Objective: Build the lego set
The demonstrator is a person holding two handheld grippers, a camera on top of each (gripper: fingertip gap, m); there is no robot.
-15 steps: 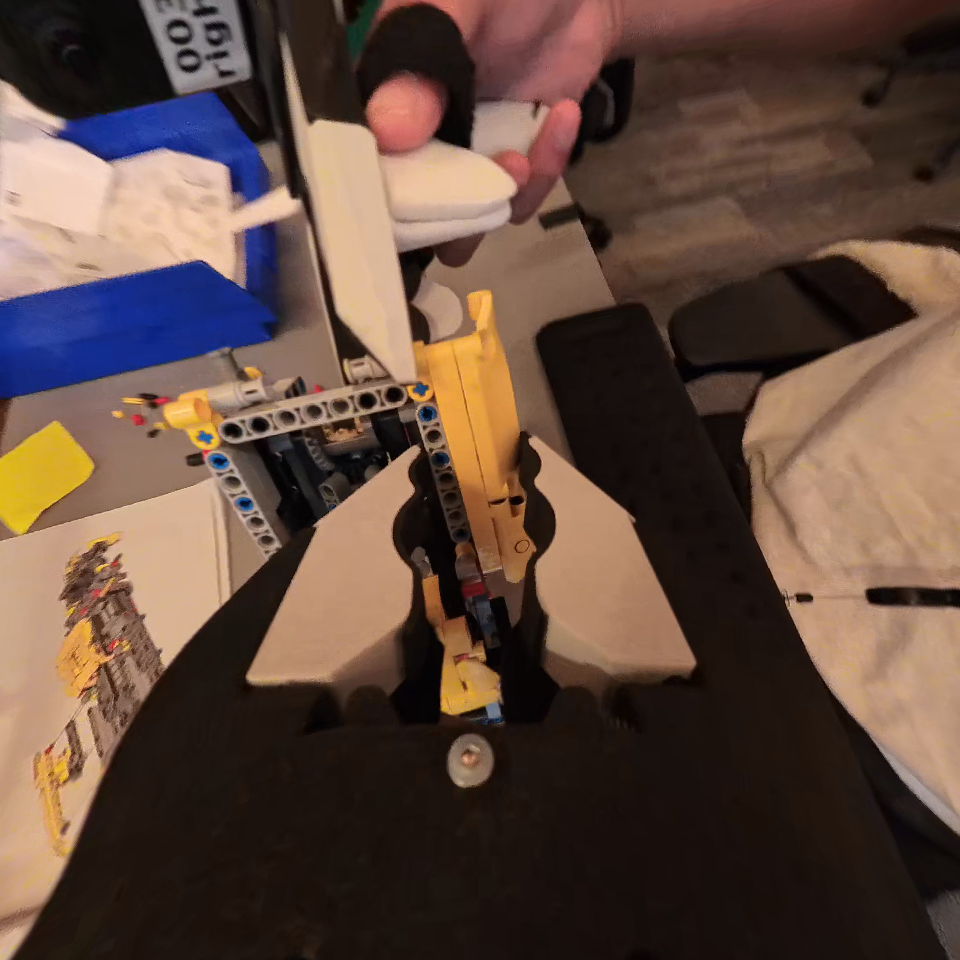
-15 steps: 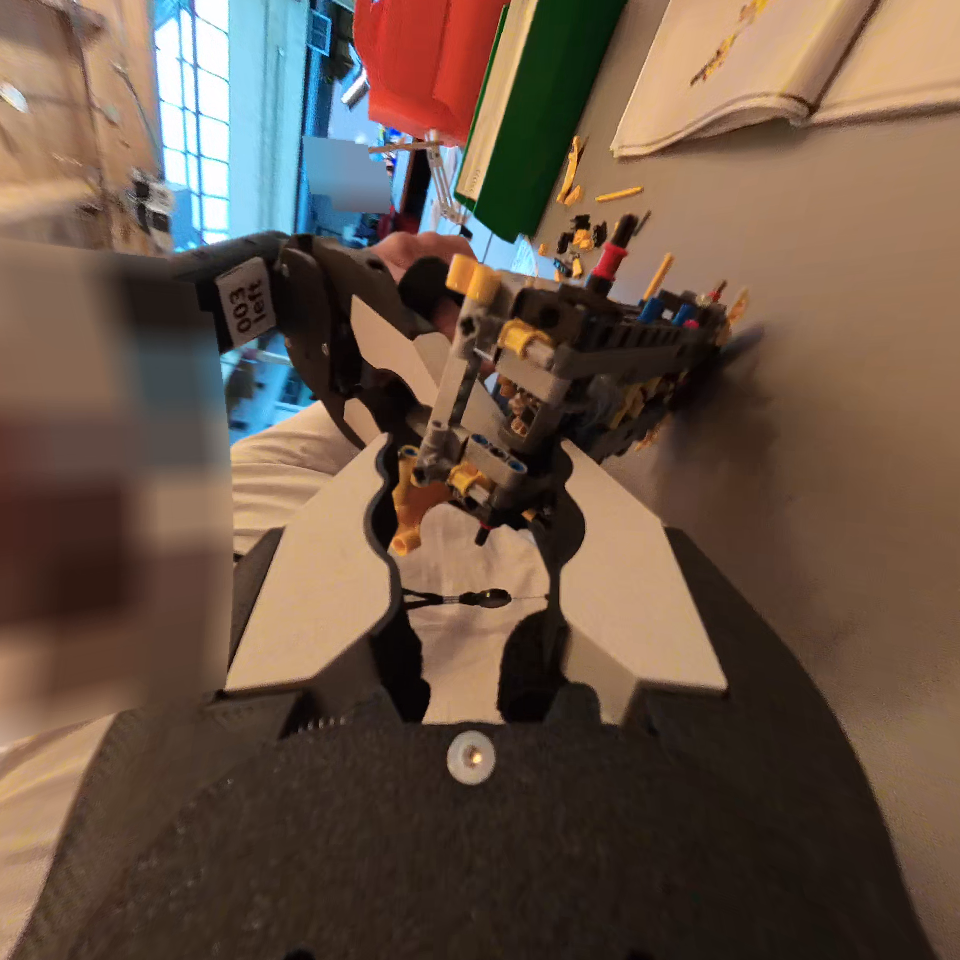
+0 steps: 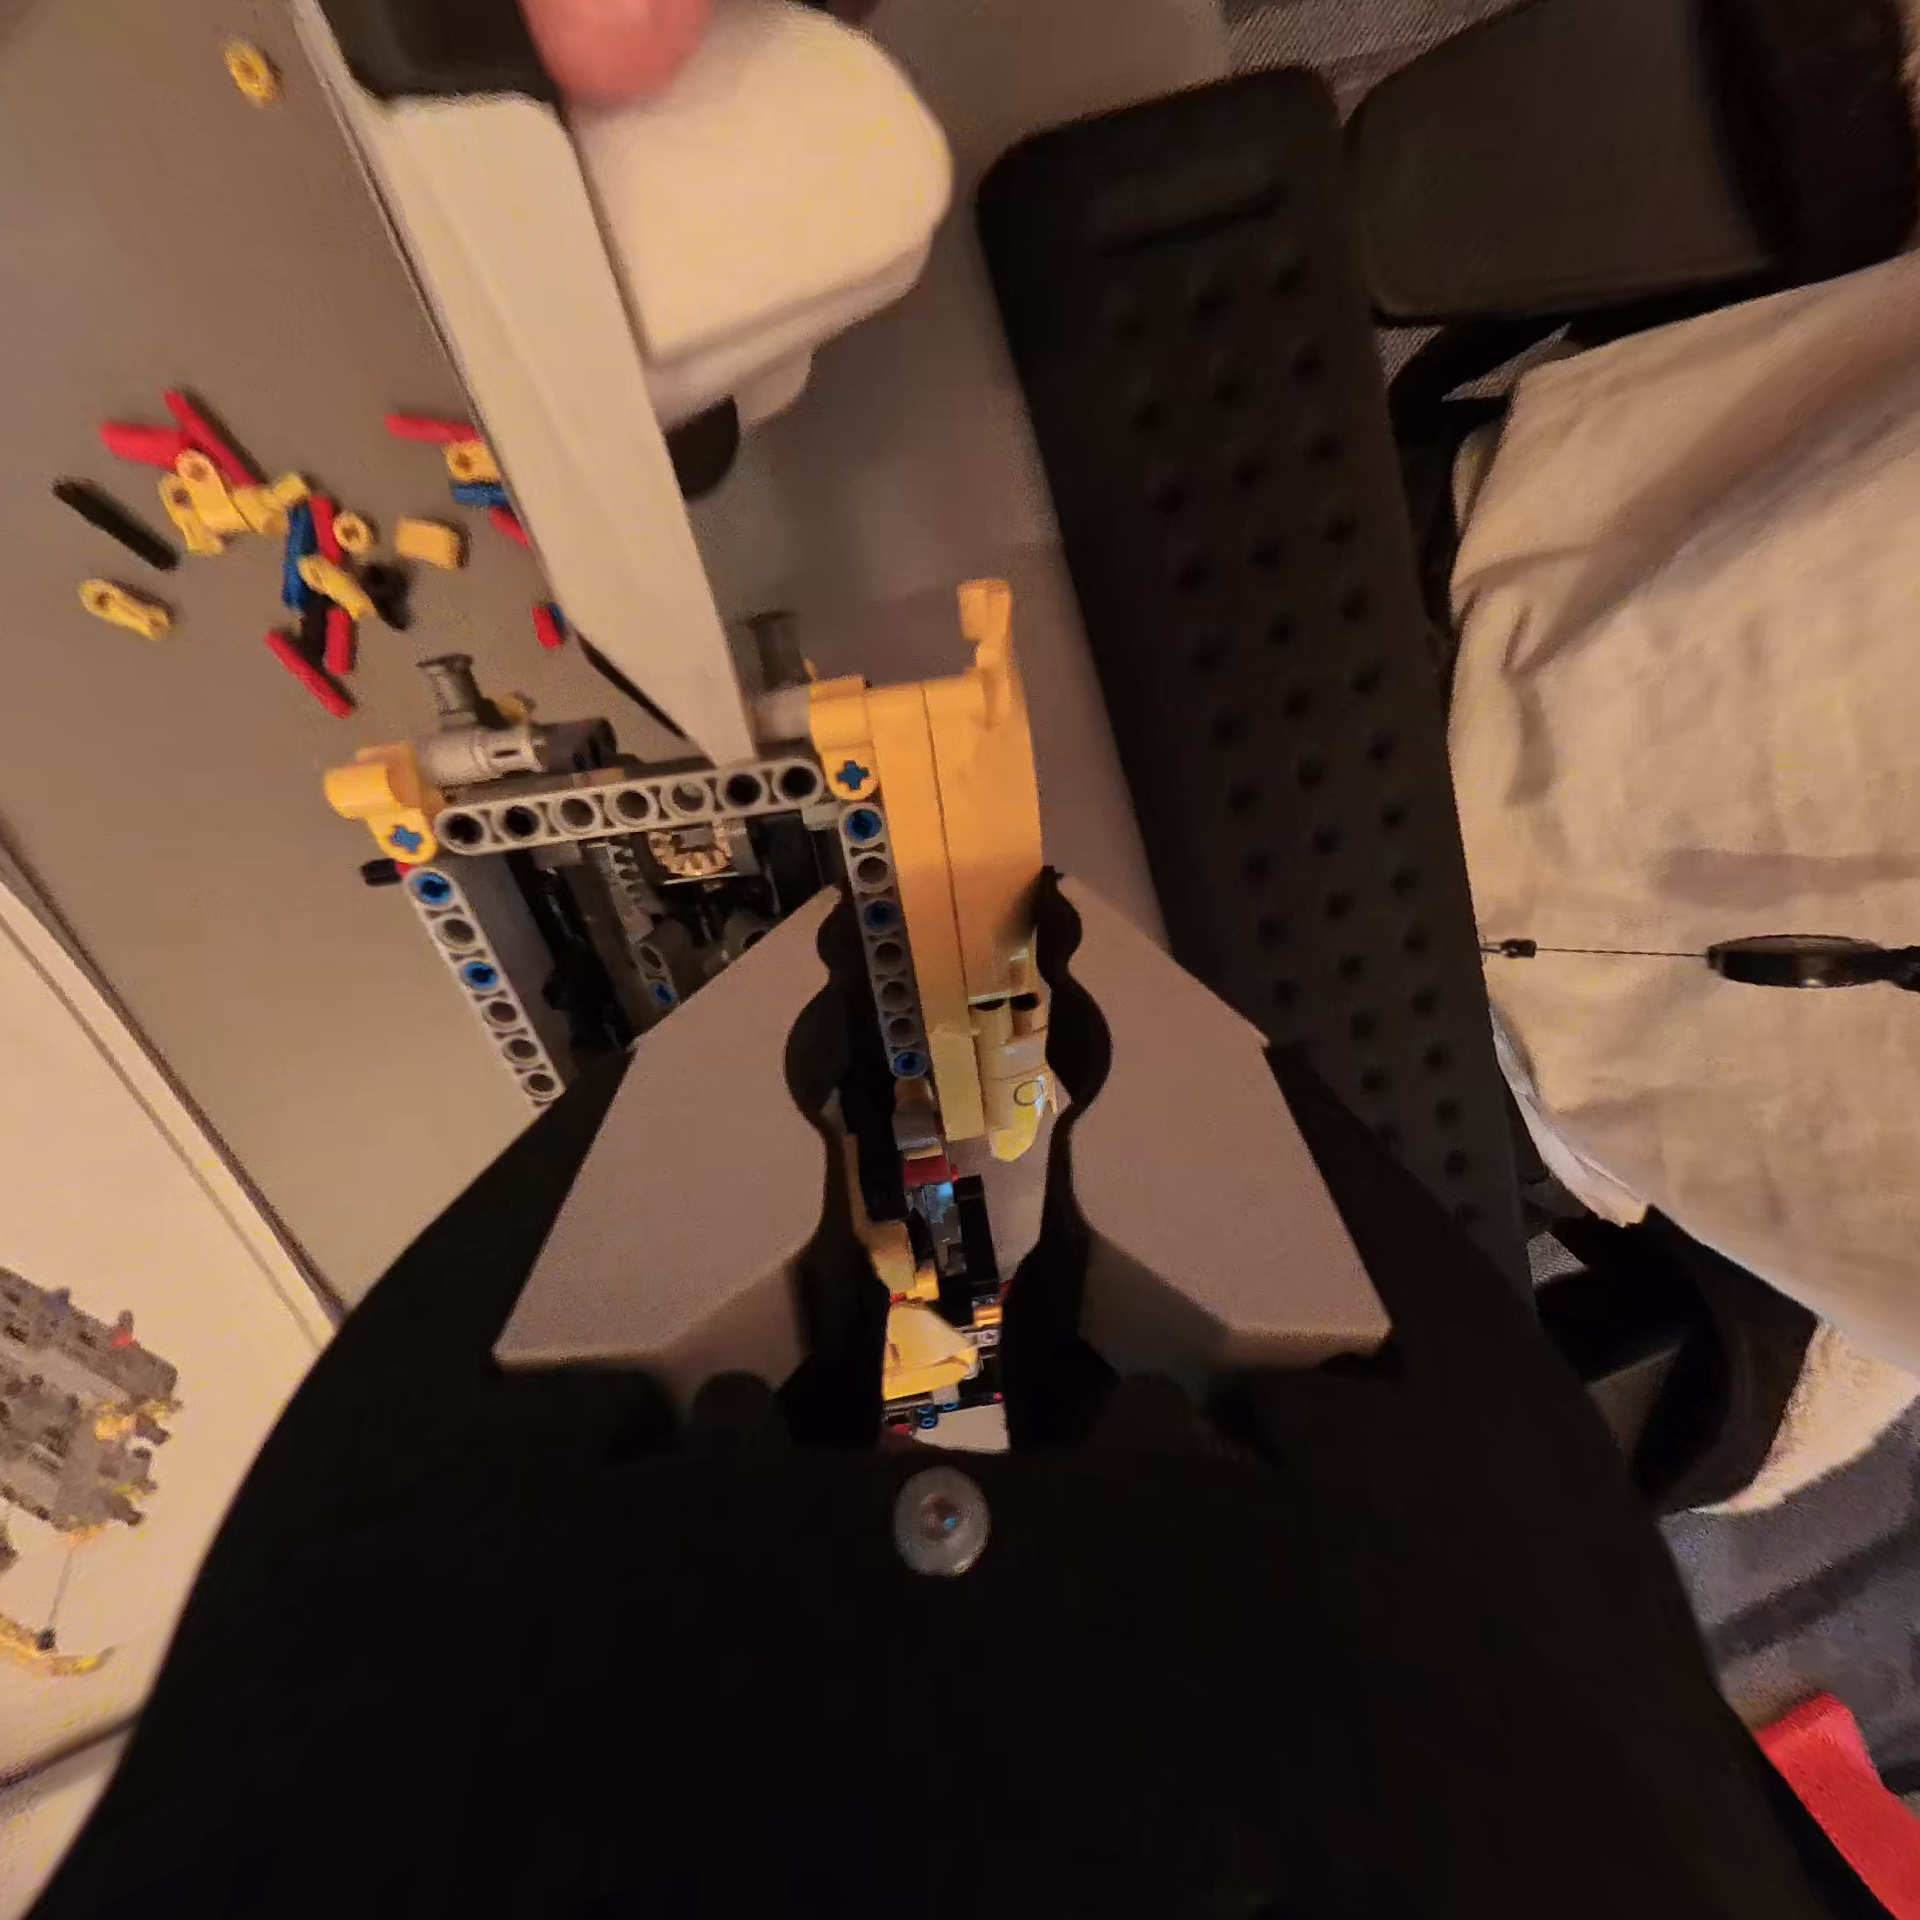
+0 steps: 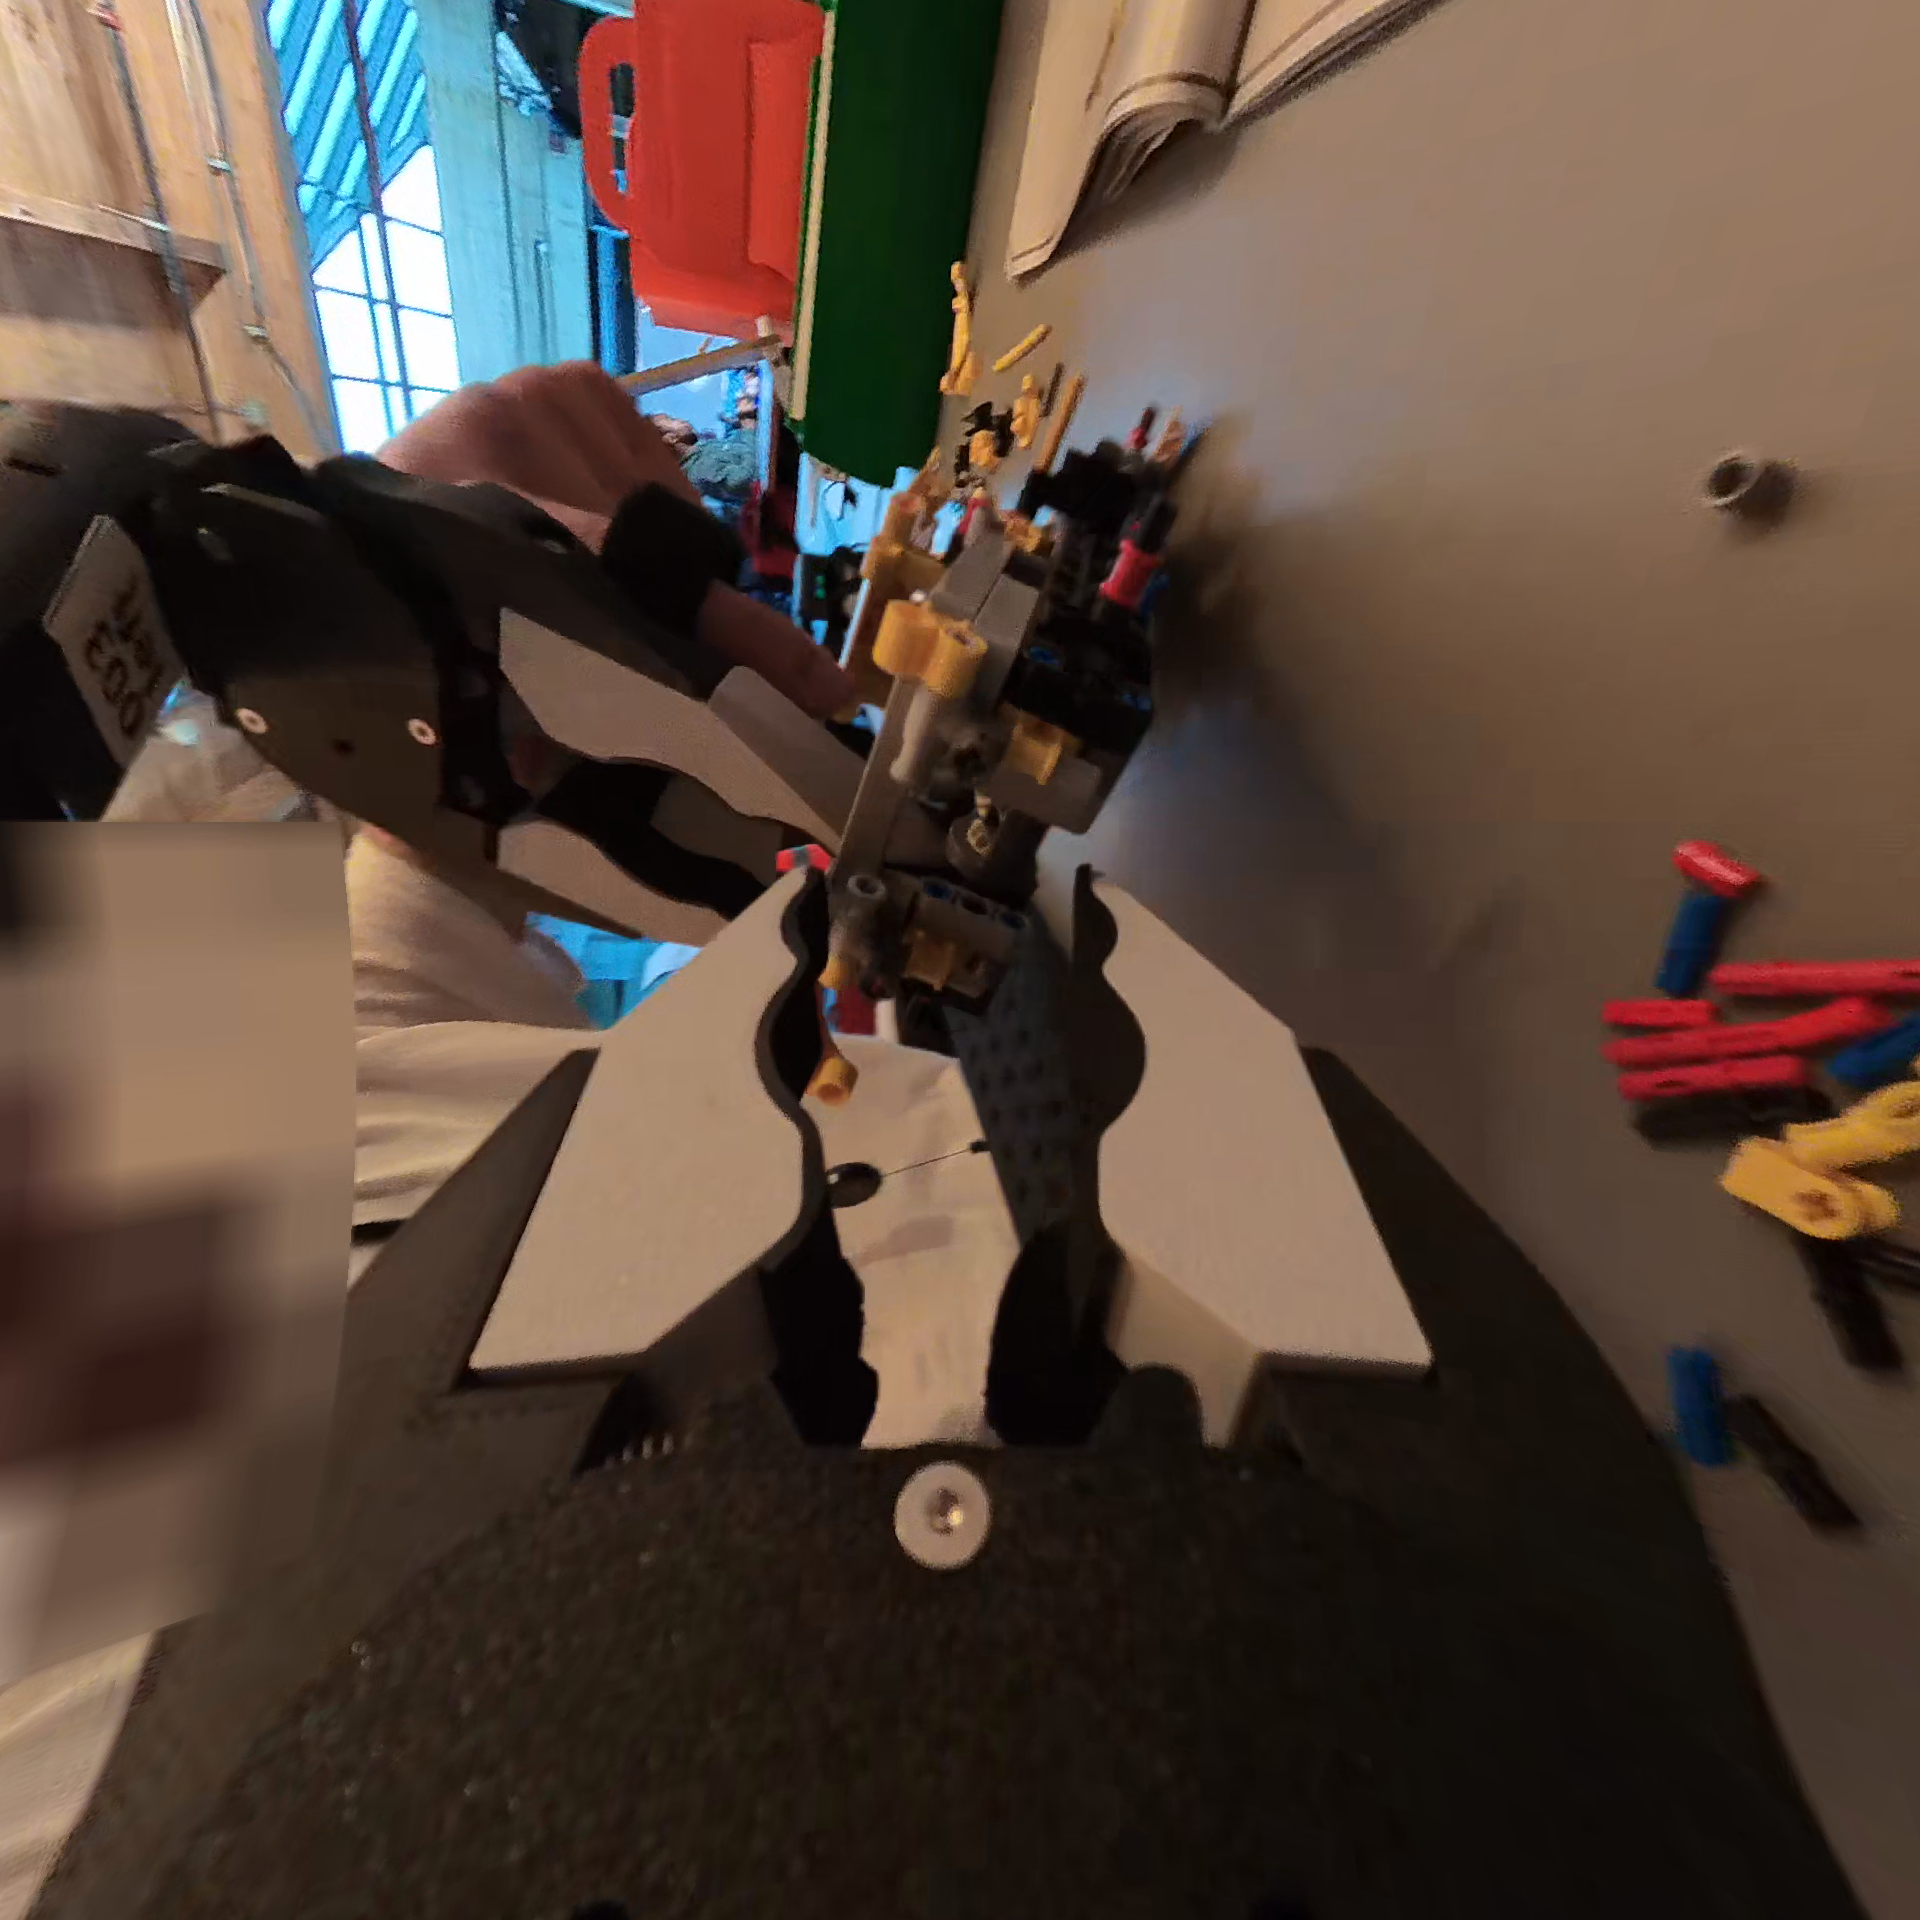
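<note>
The lego model (image 3: 935, 831), a grey beam frame with yellow panels and dark gears inside, is held just above the grey table (image 3: 208, 260). My left gripper (image 3: 940, 904) is shut on its yellow panel and grey beam. A white finger (image 3: 582, 416) of the right gripper reaches the model's far corner. In the right wrist view my right gripper (image 4: 945, 894) stands with its jaws partly open around the model's near end (image 4: 935, 925); a gap shows beside the right finger. The left gripper (image 4: 790, 821) grips the model from the left.
Loose red, blue, yellow and black parts (image 3: 260, 540) lie on the table, also at the right (image 4: 1766, 1049). An open instruction booklet (image 3: 104, 1299) lies nearby. A black perforated pad (image 3: 1247, 520) runs along the table edge. A green box (image 4: 894, 208) and red bin (image 4: 707, 156) stand behind. Spacing between my two grippers at the tips: around 5 cm.
Both grippers and the model have swung over the table, so the loose parts now show instead of the blue bin. The right gripper's jaws have narrowed around the model's end.
</note>
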